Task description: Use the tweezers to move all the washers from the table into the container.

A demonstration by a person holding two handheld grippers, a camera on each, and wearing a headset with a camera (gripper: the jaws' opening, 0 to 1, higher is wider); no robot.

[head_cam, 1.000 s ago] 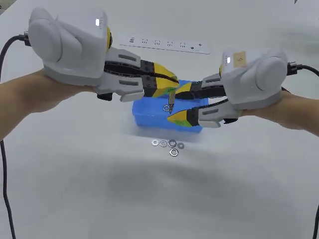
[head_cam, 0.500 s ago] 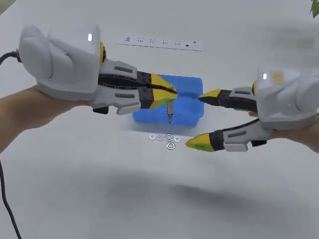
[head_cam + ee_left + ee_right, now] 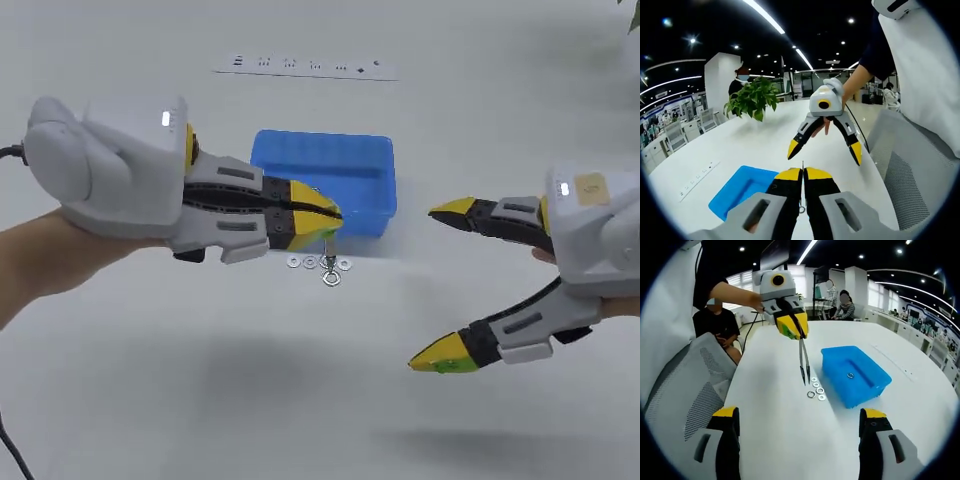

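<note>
Tweezers (image 3: 801,360) clamped in left jaws, right apart; right gripper view: washer (image 3: 850,375) in container (image 3: 862,394).

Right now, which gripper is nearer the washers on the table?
Left. The left gripper, shut on the tweezers, hangs just over the washers, tweezer tips almost on them. The right gripper is open, off to their side, well clear.

The right gripper (image 3: 440,285) has drawn away from the tweezers (image 3: 329,252) and out to the side of the container (image 3: 300,150), its jaws now spread wide. The left gripper (image 3: 330,220) has carried the tweezers from above the container down to the washers (image 3: 318,263), tips just beside them.
</note>
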